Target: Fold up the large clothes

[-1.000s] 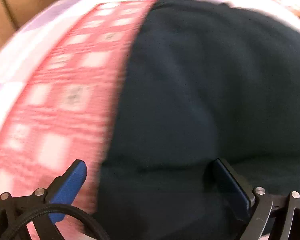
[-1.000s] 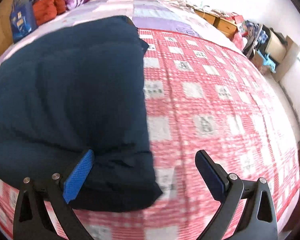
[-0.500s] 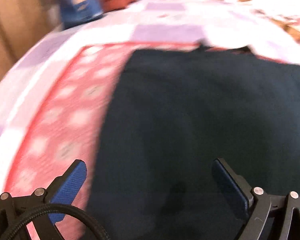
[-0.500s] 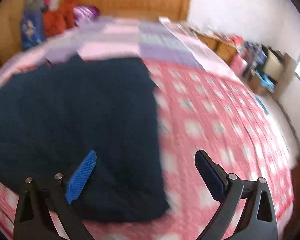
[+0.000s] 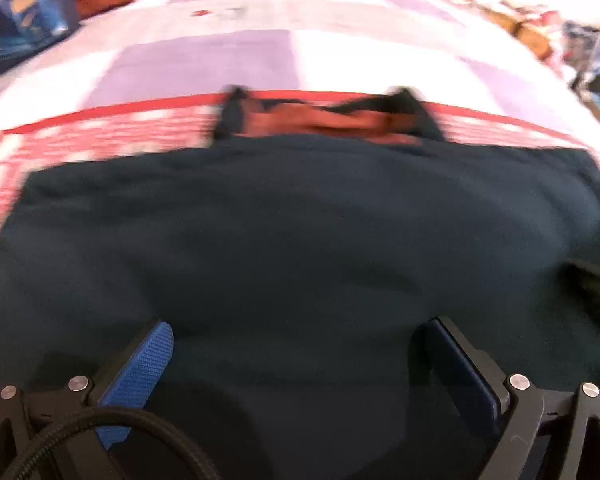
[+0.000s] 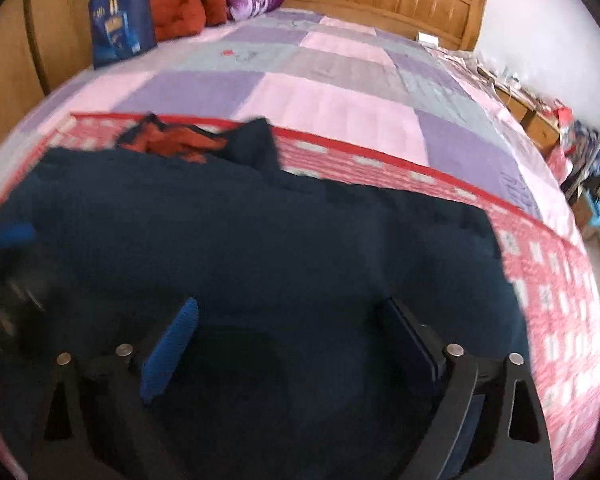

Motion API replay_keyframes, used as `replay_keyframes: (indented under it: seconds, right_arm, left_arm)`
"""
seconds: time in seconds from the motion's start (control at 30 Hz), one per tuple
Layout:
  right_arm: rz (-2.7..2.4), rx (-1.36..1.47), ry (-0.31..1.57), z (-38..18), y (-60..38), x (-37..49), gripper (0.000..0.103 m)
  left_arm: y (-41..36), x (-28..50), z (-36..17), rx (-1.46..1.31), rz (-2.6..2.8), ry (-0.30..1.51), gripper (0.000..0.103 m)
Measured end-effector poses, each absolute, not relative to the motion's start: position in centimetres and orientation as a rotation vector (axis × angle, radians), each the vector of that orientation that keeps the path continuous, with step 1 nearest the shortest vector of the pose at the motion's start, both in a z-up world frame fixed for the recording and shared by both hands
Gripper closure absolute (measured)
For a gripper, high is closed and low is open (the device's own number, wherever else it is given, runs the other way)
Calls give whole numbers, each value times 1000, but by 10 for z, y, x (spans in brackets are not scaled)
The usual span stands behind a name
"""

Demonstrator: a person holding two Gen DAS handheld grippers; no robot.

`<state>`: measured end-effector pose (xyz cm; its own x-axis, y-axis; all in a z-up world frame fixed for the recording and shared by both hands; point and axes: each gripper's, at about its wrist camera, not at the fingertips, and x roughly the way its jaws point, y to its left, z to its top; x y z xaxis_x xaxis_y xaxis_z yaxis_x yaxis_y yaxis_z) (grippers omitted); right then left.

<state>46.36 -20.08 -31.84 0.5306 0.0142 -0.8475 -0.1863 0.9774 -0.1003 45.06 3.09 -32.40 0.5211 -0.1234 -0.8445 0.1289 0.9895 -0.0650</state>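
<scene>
Garment (image 5: 300,240) lies dark and flat on the red checked blanket (image 6: 548,264) of the bed, directly below and ahead of both grippers, its long axis running left to right across both views, collar end farthest off. Left gripper (image 5: 296,364) hangs over it with jaws wide, gripping nothing. Right gripper (image 6: 292,340) is beginning to close, cloth beneath but not pinched. Neither looks clearly nearer; each faces its own half.

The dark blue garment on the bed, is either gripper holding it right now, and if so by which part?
Neither. The left gripper is open above the dark blue garment, and the right gripper, its jaws closing slightly, has nothing pinched.
</scene>
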Motion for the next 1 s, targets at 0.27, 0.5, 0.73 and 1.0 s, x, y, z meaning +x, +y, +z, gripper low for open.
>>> replay_keyframes:
  seconds: [0.27,0.5,0.73,1.0]
  right_arm:
    - [-108,26,1091,-328,-345,469,4]
    - [-115,153,1092,-338,-359,456,4]
    - [-100,277,1055,-333,-389,432,4]
    - [-260,246,1041,-319,-424,357,4]
  left_arm:
    - [176,484,-346,-85,132,1131,0]
    - [187,483,-362,-166,139,1153,0]
    - [216,459,-346,-261,153,1106,0]
    - [251,400,-318,-198,265,1059,1]
